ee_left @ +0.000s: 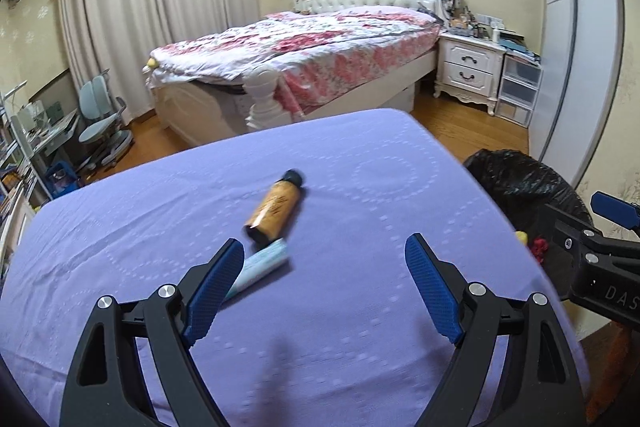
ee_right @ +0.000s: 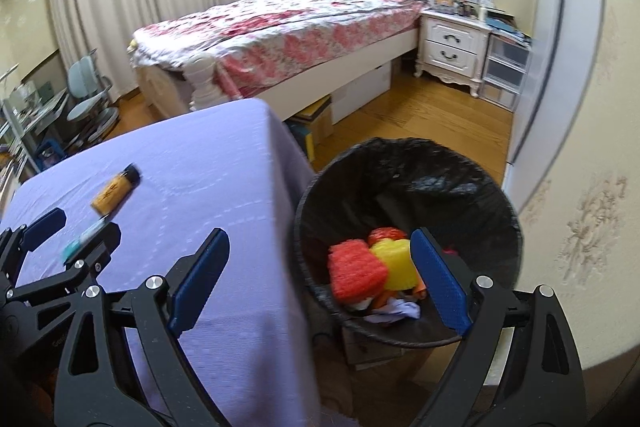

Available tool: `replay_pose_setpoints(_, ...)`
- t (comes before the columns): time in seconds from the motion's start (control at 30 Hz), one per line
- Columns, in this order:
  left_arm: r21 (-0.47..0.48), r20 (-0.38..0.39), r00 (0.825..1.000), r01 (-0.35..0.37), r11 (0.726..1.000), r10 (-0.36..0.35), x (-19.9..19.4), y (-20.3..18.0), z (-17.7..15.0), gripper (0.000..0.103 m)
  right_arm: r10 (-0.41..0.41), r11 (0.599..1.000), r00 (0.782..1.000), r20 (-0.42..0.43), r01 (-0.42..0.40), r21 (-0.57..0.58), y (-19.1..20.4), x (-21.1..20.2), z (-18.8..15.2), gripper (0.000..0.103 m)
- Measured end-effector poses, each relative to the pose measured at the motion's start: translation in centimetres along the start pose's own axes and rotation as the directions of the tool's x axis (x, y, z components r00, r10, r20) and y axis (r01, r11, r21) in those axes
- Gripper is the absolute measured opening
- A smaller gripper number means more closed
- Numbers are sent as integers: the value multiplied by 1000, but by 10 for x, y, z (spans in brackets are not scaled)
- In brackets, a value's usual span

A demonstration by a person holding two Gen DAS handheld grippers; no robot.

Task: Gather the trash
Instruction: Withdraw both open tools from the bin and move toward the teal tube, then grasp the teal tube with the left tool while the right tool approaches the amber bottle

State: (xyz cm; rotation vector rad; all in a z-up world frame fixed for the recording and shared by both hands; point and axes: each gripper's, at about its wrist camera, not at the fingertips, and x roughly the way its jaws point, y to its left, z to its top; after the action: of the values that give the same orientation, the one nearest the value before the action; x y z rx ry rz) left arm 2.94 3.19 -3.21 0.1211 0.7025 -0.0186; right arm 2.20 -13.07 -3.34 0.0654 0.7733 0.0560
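The left gripper hangs over the purple tablecloth with its jaws spread wide and nothing between them. Just beyond its left finger lie a pale teal tube and, touching the tube's far end, an orange bottle with a black cap. The right gripper, also wide apart and empty, straddles the table's edge and the rim of the black-lined trash bin standing beside the table. Inside the bin sit a red foam piece, a yellow piece and crumpled scraps. Farther back stand a floral-covered bed and a white nightstand.
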Motion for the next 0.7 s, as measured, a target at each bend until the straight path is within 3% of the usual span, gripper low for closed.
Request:
replay_pose_setpoints(0.17,-35,-67,997,-41,999,38,11,32,-9,82,41,998,999,-29,-42,-44,30,8,-4,90)
replay_pose_setpoints(0.33,-45,-132,991,-35,998,29,24,51,-11,79,56,996,997,-56,-60,-73,49,17,-4,90)
replay_pose_setpoints(0.47,-65,-200,979,34,997,-46,37,61,-12,58,55,995,997,-59,-60,-82,55,19,-4,90)
replay_pose_setpoints(0.5,-79,-195,978,54,995,-69,35,64,-13,57,54,995,997,-60,-59,-86,57,19,-4,90)
replay_pose_setpoints(0.63,-27,-177,981,69,997,-73,31,63,-17,33,52,993,996,-69,-58,-99,61,21,-6,90)
replay_pose_setpoints(0.7,-8,-171,982,77,997,-77,27,64,-20,27,53,993,996,-71,-60,-100,63,22,-6,90)
